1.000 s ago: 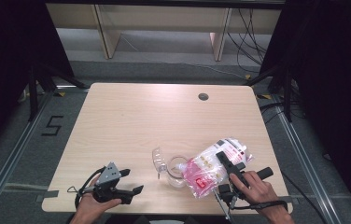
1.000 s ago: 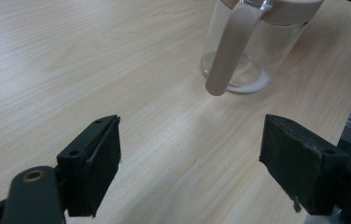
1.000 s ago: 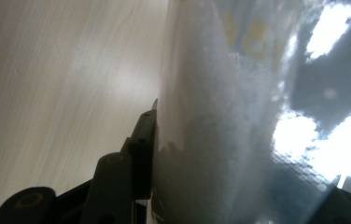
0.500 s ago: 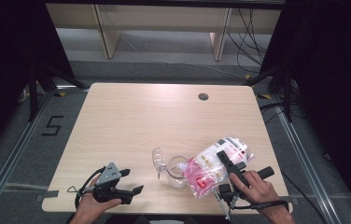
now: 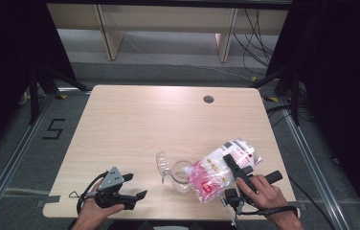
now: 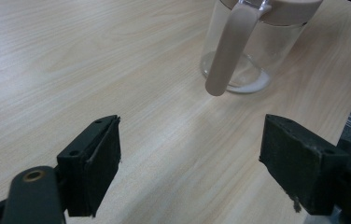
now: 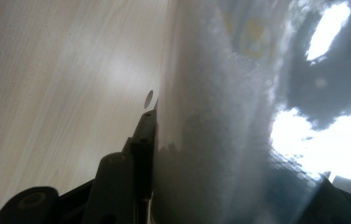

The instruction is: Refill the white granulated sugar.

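Down at the near edge of the pale wooden counter (image 5: 135, 120), toward its left corner, the left gripper (image 5: 132, 194) rests in the person's hand, its fingers (image 6: 92, 158) spread wide with nothing between them. They face a clear glass jug with a beige handle and lid (image 6: 246, 44), which stands a little further in, near the middle of that edge, with a thin white layer on its bottom.

Toward the near right corner, the right gripper (image 5: 233, 167) has its fingers (image 7: 138, 154) closed partway on a soft clear plastic bag with pink print (image 5: 221, 170), full of white granules; the film bulges tight against them. The bag leans with its lower end at the jug's mouth.

I'd judge the bag limp and fairly heavy, its smooth film inclined to slip and sag, so a pinch across the upper body, as now, looks sensible. The jug is rigid, breakable glass, best taken by its handle.

Beyond, the counter lies bare to a small dark round hole (image 5: 208, 99) near the far edge.
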The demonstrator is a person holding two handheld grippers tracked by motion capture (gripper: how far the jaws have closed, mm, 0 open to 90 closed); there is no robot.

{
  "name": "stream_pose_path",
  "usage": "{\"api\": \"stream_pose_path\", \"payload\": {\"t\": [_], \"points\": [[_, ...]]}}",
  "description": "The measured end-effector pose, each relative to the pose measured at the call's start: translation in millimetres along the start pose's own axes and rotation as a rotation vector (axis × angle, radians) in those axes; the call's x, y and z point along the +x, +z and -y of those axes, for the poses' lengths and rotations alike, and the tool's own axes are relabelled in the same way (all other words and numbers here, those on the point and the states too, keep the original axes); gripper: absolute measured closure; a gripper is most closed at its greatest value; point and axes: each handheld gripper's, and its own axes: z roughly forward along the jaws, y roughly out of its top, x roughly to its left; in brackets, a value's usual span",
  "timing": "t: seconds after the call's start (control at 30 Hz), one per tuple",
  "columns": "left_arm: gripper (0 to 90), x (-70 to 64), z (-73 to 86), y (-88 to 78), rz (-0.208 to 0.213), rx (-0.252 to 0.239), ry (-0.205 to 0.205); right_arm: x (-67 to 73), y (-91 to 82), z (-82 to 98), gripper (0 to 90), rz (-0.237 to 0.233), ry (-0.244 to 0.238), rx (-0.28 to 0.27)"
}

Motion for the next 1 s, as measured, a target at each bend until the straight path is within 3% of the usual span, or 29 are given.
{"api": "stream_pose_path", "payload": {"t": [0.17,0.27,0.3,0.47,0.53,0.7,0.97,1.0], "points": [[19.8,0.6,-1.2,-1.7,-0.002,0.011,0.028,3.4,0.0,-0.4,57.9,0.003,0.012,0.002],[19.9,0.6,-1.3,-1.7,-0.003,0.010,0.025,3.1,-0.3,-1.6,58.0,0.001,0.003,0.001],[19.9,0.8,-1.3,-1.6,0.003,0.008,0.025,0.7,0.7,-2.1,58.1,0.012,-0.028,-0.016],[19.9,0.7,-1.3,-1.6,-0.001,0.011,0.026,-0.5,0.0,-1.8,58.2,0.010,-0.037,-0.010],[19.9,0.1,-0.8,-0.8,0.003,0.009,0.007,1.1,-0.7,-1.3,58.3,0.008,-0.021,0.003],[19.9,-0.1,-0.7,-0.4,0.003,0.005,0.001,-2.0,-2.0,-0.5,58.4,0.009,-0.056,0.011],[19.9,-0.1,-0.7,0.0,0.005,0.007,0.000,-2.6,-2.2,-0.7,58.6,0.009,-0.049,0.013],[19.9,-0.1,-0.4,0.4,0.003,0.002,-0.001,-3.3,-2.2,-0.4,58.7,0.013,-0.075,0.014]]}}
